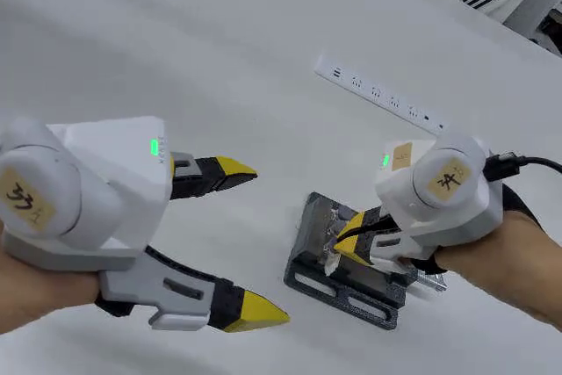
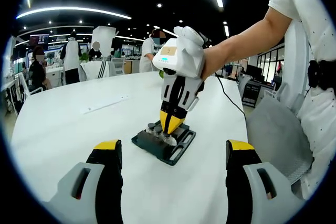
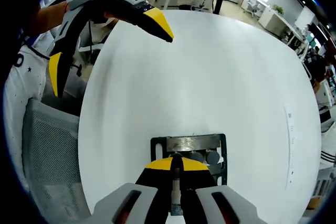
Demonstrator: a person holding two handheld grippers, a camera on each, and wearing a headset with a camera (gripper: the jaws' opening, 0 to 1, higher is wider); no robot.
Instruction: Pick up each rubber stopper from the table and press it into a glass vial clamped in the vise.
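On the white table (image 1: 219, 59), at nine o'clock in the head view, we see the left gripper (image 1: 248, 239) with its jaws spread wide and nothing between them. A white power strip (image 1: 382, 94) lies toward one o'clock, well apart from the work. At five o'clock sits the dark vise (image 1: 307, 283). The right gripper (image 1: 345, 239) points down into it, its yellow tips drawn together and hiding part of the clamp. We cannot tell whether a rubber stopper is pinched between them.

In the right gripper view, grey-topped glass vials (image 3: 212, 157) stand in a row between the vise's metal cheeks, just at one o'clock of the tips. The left gripper view adds what the head view lacks: people (image 2: 71, 56) at far desks around ten o'clock, and a grey mesh chair (image 2: 278, 129) at three o'clock beside the table.
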